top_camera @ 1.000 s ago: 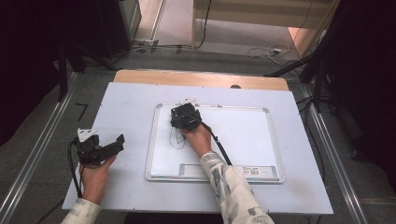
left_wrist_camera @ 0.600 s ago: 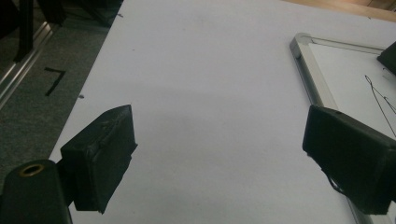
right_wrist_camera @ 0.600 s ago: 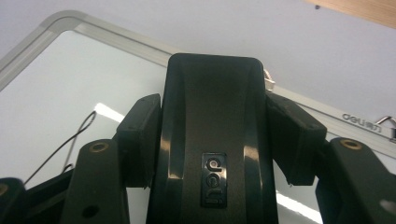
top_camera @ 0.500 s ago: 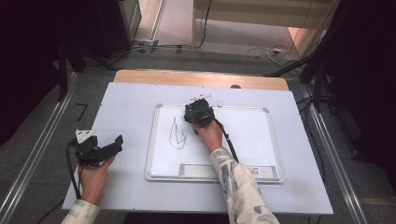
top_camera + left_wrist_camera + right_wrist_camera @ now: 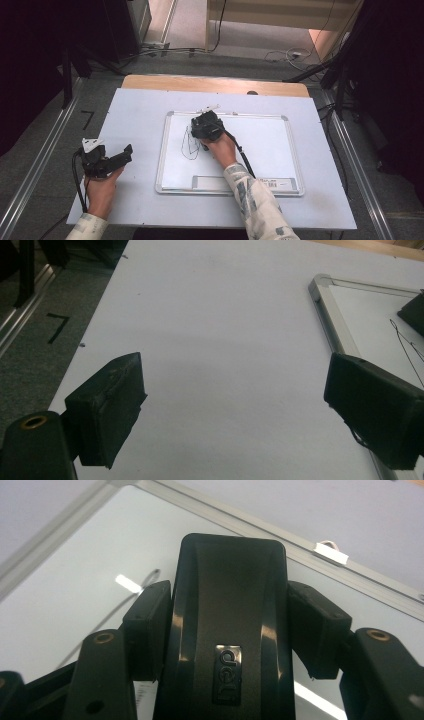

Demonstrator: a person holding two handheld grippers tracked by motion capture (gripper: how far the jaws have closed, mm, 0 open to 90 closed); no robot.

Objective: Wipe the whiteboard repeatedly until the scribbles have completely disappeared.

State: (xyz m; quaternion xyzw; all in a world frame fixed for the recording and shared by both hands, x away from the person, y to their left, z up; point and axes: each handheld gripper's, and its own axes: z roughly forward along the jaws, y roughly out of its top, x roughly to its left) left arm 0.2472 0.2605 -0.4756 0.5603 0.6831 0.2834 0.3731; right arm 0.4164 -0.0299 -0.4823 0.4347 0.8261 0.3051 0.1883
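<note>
A whiteboard (image 5: 260, 145) in a silver frame lies flat on the pale blue table (image 5: 140, 110). A black line drawing (image 5: 190, 145) marks its left part. My right gripper (image 5: 206, 125) sits on the board just right of the drawing, shut on a black eraser (image 5: 230, 630). Both pads (image 5: 150, 625) press on the eraser's sides. The jaws have just eased open a touch, and the eraser is still held between them. My left gripper (image 5: 122, 156) rests on the table left of the board, with its jaws (image 5: 235, 405) wide open and nothing between them.
A small white object (image 5: 210, 107) lies on the table just beyond the board's far edge. A label strip (image 5: 275, 184) runs along the board's near edge. Metal rails (image 5: 45, 160) flank the table, and cables lie on the floor behind it.
The right hand slid the eraser a little right along the board's top, then back left and down toward the drawing. The left hand kept still.
</note>
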